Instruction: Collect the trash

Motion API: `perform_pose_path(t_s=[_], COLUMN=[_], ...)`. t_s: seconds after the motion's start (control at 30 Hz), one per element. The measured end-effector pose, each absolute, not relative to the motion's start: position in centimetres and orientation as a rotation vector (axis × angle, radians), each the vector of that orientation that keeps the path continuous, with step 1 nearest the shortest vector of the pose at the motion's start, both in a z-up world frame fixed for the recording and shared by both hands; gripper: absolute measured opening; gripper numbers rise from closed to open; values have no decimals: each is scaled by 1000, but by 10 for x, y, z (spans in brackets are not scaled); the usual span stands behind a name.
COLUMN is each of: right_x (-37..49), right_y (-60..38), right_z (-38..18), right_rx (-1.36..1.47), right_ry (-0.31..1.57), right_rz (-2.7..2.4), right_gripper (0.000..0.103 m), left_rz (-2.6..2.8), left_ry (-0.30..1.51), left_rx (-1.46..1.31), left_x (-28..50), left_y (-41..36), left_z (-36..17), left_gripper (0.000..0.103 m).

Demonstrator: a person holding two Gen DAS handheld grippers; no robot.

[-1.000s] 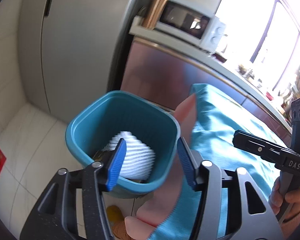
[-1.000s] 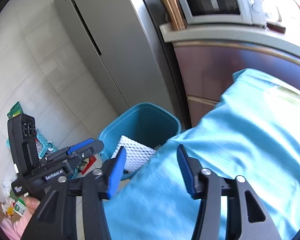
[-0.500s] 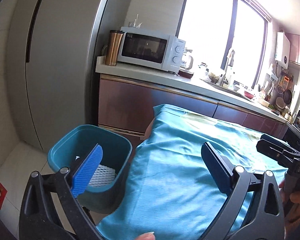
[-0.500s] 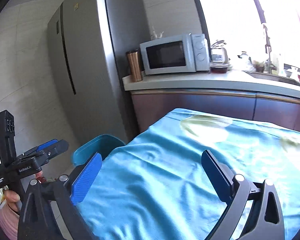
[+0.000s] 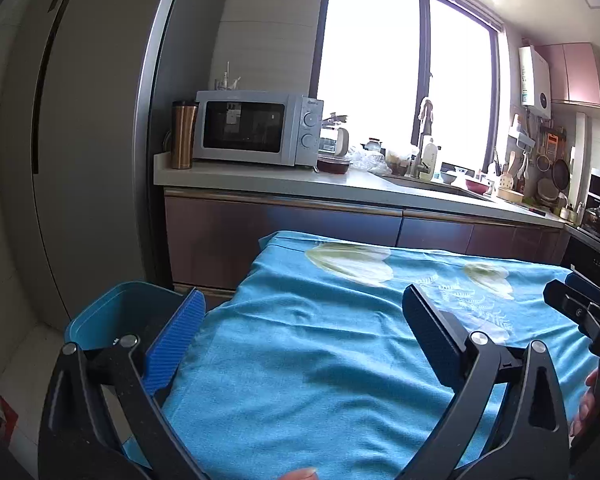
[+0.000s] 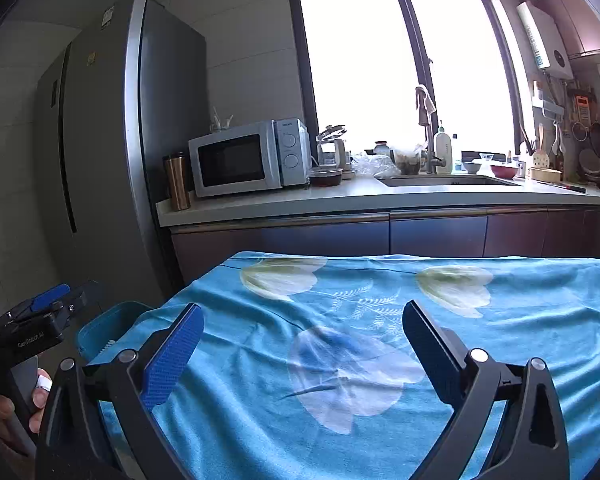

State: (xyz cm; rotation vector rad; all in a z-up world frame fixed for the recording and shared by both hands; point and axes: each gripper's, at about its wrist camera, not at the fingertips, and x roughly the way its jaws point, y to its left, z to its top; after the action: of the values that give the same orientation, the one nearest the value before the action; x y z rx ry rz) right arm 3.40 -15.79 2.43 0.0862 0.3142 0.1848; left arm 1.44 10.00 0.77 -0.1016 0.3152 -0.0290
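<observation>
Looking pretty much done here: both the left hand-held gripper point(image 5: 300, 320) and right hand-held gripper point(image 6: 302, 332) are spread wide open and holding nothing, and the blue-clothed worktop point(image 6: 520, 312) ahead of them shows no trash. The teal trash bin point(image 5: 112, 316) sits low off the left one's left finger. A second ago both were narrower and aimed down into the bin at white foam netting; now they're raised and level.
</observation>
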Motion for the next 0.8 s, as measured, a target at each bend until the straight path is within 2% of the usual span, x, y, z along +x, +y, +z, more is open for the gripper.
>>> perform_pose_path(t_s=[0.8], right_x=[-8], right_y=[-188], right_z=[25], right_rx=[51], right_ry=[213], right_rz=[16], right_gripper=[96], left_rz=[-39], left_ry=[237], left_rx=[-14], left_x=[-6], left_y=[56], left_z=[9], left_gripper=[97])
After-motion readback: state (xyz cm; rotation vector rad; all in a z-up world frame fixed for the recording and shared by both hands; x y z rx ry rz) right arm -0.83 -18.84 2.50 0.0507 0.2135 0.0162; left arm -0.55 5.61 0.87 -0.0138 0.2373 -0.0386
